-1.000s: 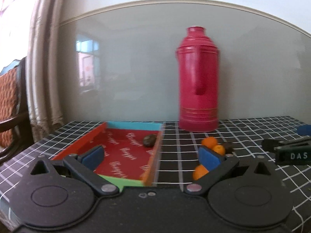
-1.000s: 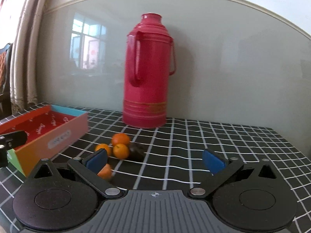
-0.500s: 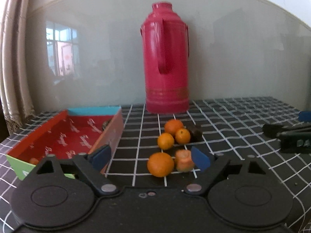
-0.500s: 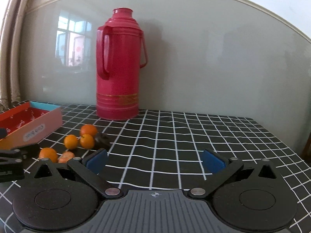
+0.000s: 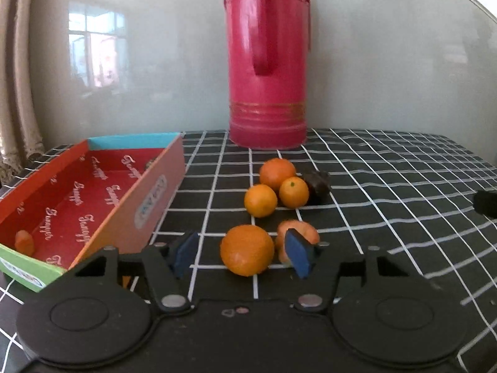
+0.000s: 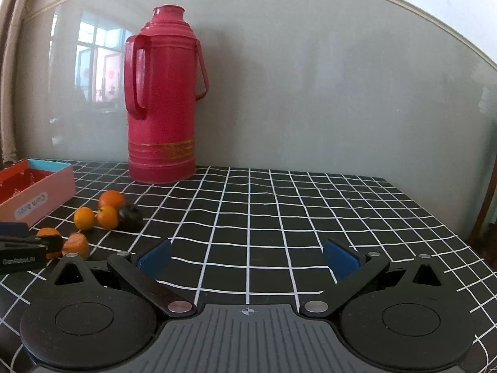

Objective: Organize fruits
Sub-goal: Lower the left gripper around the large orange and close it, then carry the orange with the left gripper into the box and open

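Note:
In the left wrist view my left gripper [image 5: 243,253] is open, its blue pads on either side of a large orange [image 5: 247,250] on the checked tablecloth. A peeled orange piece [image 5: 303,231] lies just behind the right pad. Three small oranges [image 5: 273,188] and a dark fruit [image 5: 317,183] sit farther back. The red open box [image 5: 138,199] at left holds an orange piece [image 5: 24,242] and a dark fruit [image 5: 150,163]. In the right wrist view my right gripper [image 6: 247,256] is open and empty over bare cloth; the fruits [image 6: 107,214] lie to its left.
A tall red thermos [image 5: 267,62] stands at the back by the glossy wall; it also shows in the right wrist view [image 6: 161,99]. The left gripper's body [image 6: 18,250] shows at the left edge of the right wrist view. The table's right edge [image 6: 450,217] is near.
My left gripper has swung right from the box and come down around the large orange. My right gripper has moved right, away from the fruits. Both stay open.

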`<state>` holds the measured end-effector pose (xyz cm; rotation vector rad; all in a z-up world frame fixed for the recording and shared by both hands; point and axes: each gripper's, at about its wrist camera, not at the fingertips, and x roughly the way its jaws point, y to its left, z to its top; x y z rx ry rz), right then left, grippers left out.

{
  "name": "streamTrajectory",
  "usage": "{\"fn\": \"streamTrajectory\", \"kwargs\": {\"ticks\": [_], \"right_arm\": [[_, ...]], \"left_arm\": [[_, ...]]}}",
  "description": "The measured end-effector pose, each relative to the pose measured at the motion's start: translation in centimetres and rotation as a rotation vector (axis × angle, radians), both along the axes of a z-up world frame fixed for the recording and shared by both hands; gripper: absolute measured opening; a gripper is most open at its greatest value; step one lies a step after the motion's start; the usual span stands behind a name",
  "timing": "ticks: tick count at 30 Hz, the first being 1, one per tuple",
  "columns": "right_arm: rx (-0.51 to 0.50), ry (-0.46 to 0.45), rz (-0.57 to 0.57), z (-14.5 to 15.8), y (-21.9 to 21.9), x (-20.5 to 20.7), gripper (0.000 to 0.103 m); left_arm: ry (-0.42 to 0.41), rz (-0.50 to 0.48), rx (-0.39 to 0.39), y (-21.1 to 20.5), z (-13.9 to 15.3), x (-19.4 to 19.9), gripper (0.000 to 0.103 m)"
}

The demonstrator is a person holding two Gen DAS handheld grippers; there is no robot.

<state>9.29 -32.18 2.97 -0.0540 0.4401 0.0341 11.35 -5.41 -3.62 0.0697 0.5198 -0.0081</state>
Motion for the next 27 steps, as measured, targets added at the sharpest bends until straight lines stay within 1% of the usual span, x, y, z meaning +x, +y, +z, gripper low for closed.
{"fn": "streamTrajectory", "kwargs": {"ticks": [1, 2, 3, 5, 7, 10, 11, 12, 14, 21, 27], "right_arm": [[0.0, 0.002, -0.001, 0.0, -0.1, 0.0, 0.103], [-0.001, 0.002, -0.002, -0.1, -0.1, 0.0, 0.103], [-0.004, 0.003, -0.002, -0.1, -0.1, 0.1, 0.103], [-0.008, 0.004, -0.002, -0.1, -0.2, 0.1, 0.103], [-0.006, 0.006, -0.005, -0.2, -0.4, 0.1, 0.103], [-0.003, 0.006, -0.004, -0.2, -0.3, 0.1, 0.103], [-0.006, 0.006, -0.002, -0.2, -0.2, 0.0, 0.103], [-0.011, 0.007, 0.001, -0.2, -0.1, 0.0, 0.103], [-0.019, 0.01, 0.005, -0.2, 0.2, 0.0, 0.103], [-0.022, 0.02, 0.014, -0.3, 0.8, 0.1, 0.103], [-0.015, 0.025, 0.028, -0.4, 1.9, 0.2, 0.103]], "left_arm": [[0.0, 0.006, 0.003, 0.0, 0.0, 0.1, 0.053], [0.006, 0.007, -0.001, 0.0, 0.0, 0.2, 0.045], [0.016, 0.004, -0.014, 0.2, 0.0, 0.3, 0.042], [0.025, 0.005, -0.039, 0.7, 0.0, 0.4, 0.042], [0.04, -0.008, -0.035, 0.7, -0.2, 0.5, 0.044], [0.089, -0.017, -0.023, 0.4, -0.7, 1.1, 0.04], [0.088, -0.018, -0.036, 0.6, -0.7, 1.1, 0.038], [0.09, -0.019, -0.04, 0.6, -0.8, 1.2, 0.031], [0.09, -0.025, -0.038, 0.5, -0.8, 1.1, 0.029], [0.023, -0.034, -0.019, 0.7, 0.2, -0.1, 0.029], [-0.1, 0.002, 0.003, 2.4, 2.2, -2.3, 0.029]]}}
